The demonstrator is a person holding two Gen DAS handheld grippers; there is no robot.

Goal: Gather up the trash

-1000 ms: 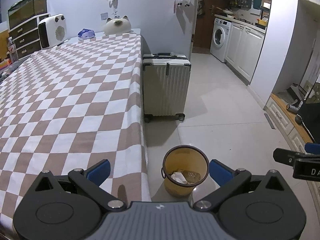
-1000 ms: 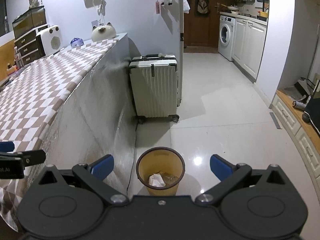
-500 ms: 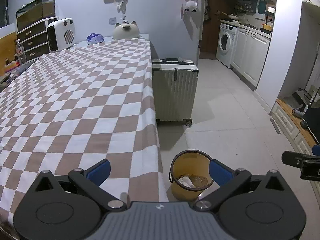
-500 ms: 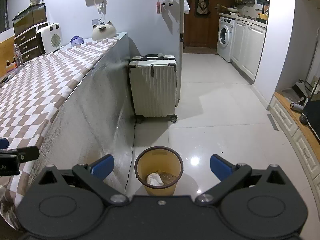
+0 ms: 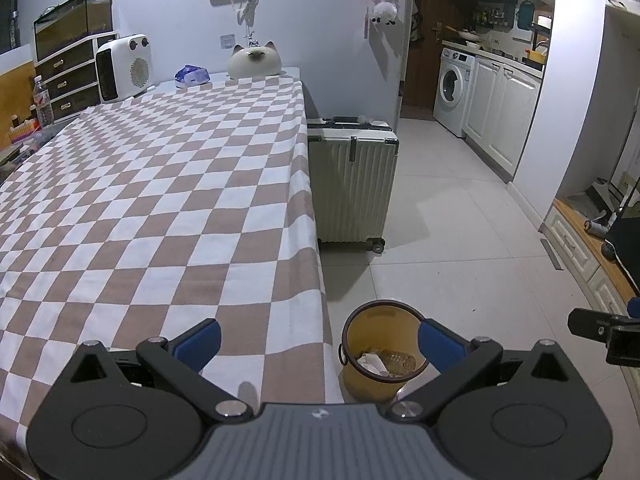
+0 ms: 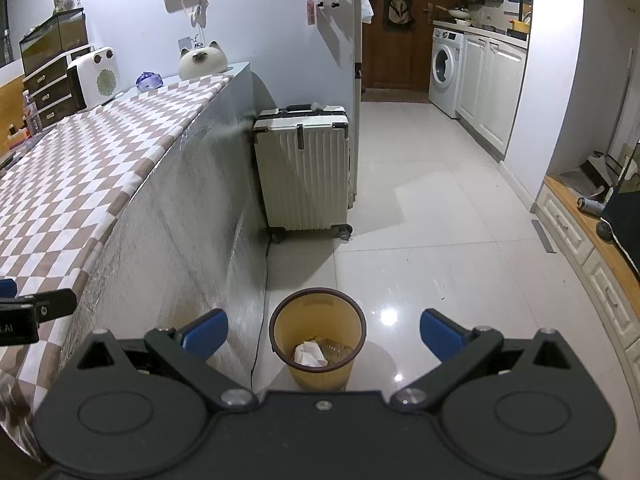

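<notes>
Both sets of fingers spread wide and empty: left gripper over the edge of the checkered surface, right gripper out over the floor. Yellow trash bin on the tiles just beside the surface, near the white suitcase; inside, a crumpled white tissue and what looks like a clear plastic bottle. No loose trash visible on the cloth or the floor, so probably near the end of the task, or hunting for a further piece. Risks from here: bumping the light bin with a lowered gripper and tipping it; snagging the overhanging cloth with the left fingers; overlooking small scraps in the dim light.
</notes>
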